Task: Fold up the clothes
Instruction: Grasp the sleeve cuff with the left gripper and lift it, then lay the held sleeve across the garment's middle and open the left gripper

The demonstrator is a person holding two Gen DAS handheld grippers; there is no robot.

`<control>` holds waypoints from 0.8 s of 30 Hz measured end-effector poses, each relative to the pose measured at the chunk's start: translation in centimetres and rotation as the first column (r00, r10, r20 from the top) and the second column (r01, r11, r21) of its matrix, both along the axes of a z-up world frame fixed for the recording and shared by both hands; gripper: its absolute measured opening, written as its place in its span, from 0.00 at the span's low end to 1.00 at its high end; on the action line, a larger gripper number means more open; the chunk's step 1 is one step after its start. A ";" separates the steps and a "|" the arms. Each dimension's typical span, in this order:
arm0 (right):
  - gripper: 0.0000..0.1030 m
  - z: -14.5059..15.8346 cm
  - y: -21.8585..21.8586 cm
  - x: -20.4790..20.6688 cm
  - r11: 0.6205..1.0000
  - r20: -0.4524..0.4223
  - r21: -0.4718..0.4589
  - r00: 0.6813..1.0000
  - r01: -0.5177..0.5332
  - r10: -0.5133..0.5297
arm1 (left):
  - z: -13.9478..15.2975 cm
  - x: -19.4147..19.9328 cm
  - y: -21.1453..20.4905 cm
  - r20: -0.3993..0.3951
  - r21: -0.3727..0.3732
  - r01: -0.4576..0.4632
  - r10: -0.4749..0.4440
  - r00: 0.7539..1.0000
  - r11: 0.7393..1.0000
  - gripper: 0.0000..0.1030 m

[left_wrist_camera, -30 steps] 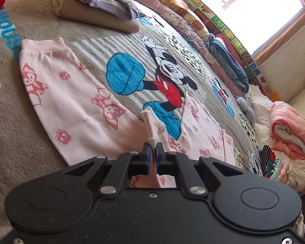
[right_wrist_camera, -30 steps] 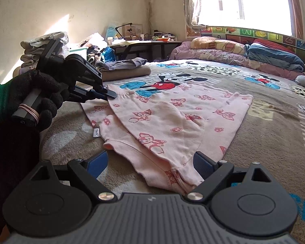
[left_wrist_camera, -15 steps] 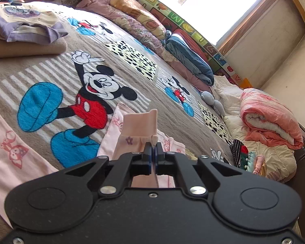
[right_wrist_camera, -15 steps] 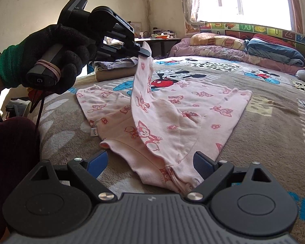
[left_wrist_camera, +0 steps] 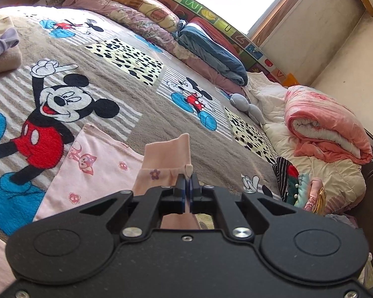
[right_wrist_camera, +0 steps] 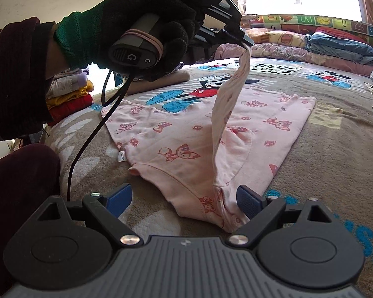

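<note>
my left gripper [left_wrist_camera: 188, 189] is clamped on the sleeve cuff [left_wrist_camera: 169, 159] at frame centre, lifting it. my right gripper [right_wrist_camera: 184, 197] is spread wide, low in frame, the pink shirt [right_wrist_camera: 186, 139] lying flat on the blanket [right_wrist_camera: 323, 149] just beyond.

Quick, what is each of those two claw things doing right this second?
Left gripper: shut on the cuff of the pink top's sleeve, lifted above the bed.
Right gripper: open, holding nothing, low by the top's near edge.
</note>
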State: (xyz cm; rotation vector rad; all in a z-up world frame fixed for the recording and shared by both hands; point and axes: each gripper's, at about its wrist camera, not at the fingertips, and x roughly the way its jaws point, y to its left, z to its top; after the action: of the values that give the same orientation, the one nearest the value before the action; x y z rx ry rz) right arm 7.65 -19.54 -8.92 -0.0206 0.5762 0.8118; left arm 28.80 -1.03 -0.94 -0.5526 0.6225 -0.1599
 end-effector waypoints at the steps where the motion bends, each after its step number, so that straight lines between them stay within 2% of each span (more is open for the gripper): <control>1: 0.88 0.0 -0.2 0.1 1.000 -0.007 0.004 1.000 0.002 -0.002 | -0.2 0.4 -0.4 -0.004 0.010 0.005 -0.005 1.000 1.000 0.00; 13: 0.88 -0.1 -1.0 0.8 0.999 -0.046 0.034 0.999 -0.001 0.002 | -3.7 4.3 -4.1 -0.058 0.125 0.049 -0.042 0.997 0.991 0.00; 24: 0.89 -0.6 -0.8 1.5 1.000 -0.067 0.030 0.998 0.001 0.001 | -5.7 6.0 -6.2 -0.088 0.220 0.082 -0.064 0.994 0.972 0.00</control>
State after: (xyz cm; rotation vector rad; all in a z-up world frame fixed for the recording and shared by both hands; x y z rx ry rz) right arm 9.11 -20.34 -9.52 0.0341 0.6274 0.8231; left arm 34.79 -7.18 -6.65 -0.3193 0.7293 -0.1355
